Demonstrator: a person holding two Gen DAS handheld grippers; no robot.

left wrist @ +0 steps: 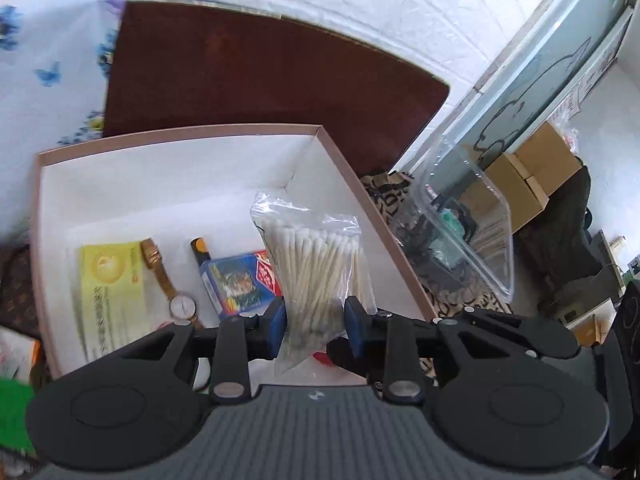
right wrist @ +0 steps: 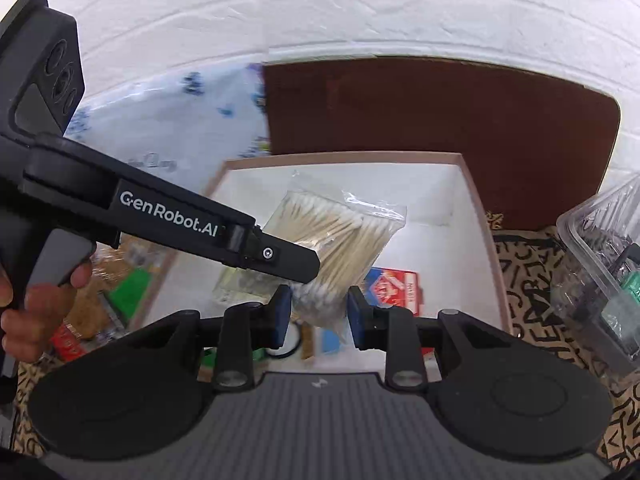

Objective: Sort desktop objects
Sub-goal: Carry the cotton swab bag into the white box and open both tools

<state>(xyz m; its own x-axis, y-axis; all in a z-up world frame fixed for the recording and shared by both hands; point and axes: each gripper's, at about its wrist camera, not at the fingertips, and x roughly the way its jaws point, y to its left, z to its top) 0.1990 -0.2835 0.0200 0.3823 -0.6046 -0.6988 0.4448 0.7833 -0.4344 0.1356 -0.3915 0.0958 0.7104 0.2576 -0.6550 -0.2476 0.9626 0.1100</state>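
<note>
Bag of cotton swabs [left wrist: 316,264]: clamped low on its body between the blue pads of the left gripper [left wrist: 316,316], long axis running forward-upward from the jaws, hanging above the open box [left wrist: 352,172]; right gripper [right wrist: 316,312] spread apart, empty, just beneath, the nearer alternative.

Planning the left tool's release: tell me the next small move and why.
Probably lower the bag of cotton swabs a little toward the bare floor of the box, then open. The left tool pinches the bag near its bottom, and it hangs above the playing card pack. The watch and yellow packet lie further left. The right tool looks open, gripping nothing.
</note>
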